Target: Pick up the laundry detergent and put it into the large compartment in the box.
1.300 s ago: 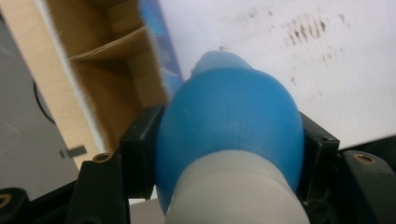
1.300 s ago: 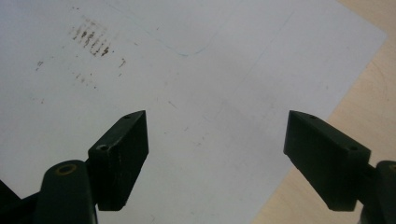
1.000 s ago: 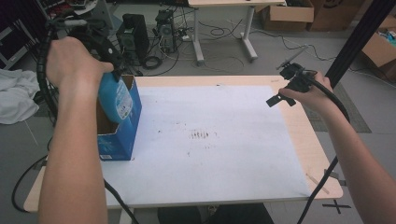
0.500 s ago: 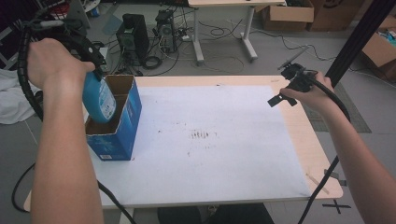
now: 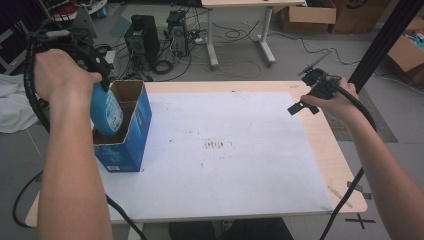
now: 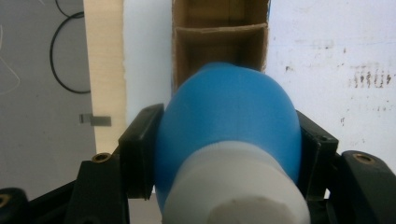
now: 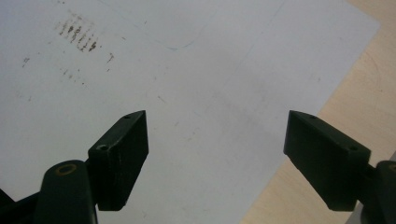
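My left gripper (image 6: 229, 140) is shut on a blue bottle (image 6: 229, 116) with a white cap, its black jaws pressed on both sides. In the high view the blue bottle (image 5: 106, 112) hangs bottom-down, partly inside the near compartment of an open blue cardboard box (image 5: 127, 145) at the table's left edge. The left gripper view looks down past the bottle into the box (image 6: 219, 42), which has a cardboard divider. My right gripper (image 5: 304, 106) is held above the table's far right corner. Its jaws (image 7: 215, 158) stand wide open over the white sheet with nothing between them.
A white sheet (image 5: 225, 150) with dark smudges covers most of the wooden table (image 5: 340, 165). Beyond the table stand computer towers (image 5: 142, 37), loose cables and another desk. A black post (image 5: 385, 40) rises at the right. Cardboard boxes (image 5: 305, 17) sit on the floor.
My left hand has carried the blue bottle leftward and down, from over the box's right side into its near compartment. The right hand has stayed put.
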Demonstrator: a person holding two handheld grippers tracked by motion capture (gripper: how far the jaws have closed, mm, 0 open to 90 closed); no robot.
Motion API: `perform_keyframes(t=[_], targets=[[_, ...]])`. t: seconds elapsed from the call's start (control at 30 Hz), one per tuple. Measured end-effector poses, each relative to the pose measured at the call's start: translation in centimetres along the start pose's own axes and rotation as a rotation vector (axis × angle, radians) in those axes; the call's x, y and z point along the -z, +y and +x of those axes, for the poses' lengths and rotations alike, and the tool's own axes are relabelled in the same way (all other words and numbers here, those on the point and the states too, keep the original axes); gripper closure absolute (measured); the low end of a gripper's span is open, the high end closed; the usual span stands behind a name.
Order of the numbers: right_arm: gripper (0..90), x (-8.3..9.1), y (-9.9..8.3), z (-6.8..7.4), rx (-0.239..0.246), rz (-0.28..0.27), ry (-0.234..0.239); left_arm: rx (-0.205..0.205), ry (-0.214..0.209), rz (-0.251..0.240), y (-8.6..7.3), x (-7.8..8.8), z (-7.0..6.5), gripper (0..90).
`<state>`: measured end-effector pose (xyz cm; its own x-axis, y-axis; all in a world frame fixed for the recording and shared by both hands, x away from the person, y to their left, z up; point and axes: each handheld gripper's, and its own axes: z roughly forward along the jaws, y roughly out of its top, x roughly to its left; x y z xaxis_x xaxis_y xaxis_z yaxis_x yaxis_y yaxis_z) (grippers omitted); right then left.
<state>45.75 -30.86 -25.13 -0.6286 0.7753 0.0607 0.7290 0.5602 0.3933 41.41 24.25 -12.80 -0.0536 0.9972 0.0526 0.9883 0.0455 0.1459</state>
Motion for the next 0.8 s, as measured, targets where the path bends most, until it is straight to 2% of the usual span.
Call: perform_keyframes(t=[0.4, 0.8], targets=[[22.0, -0.1, -0.1, 0.0, -0.002, 0.005, -0.002, -0.010, -0.015, 0.035, 0.1, -2.9, 0.2, 37.9], [22.0, -0.4, -0.1, 0.1, -0.001, 0.013, -0.002, -0.026, -0.023, 0.061, 0.2, -5.8, -0.2, 37.9]])
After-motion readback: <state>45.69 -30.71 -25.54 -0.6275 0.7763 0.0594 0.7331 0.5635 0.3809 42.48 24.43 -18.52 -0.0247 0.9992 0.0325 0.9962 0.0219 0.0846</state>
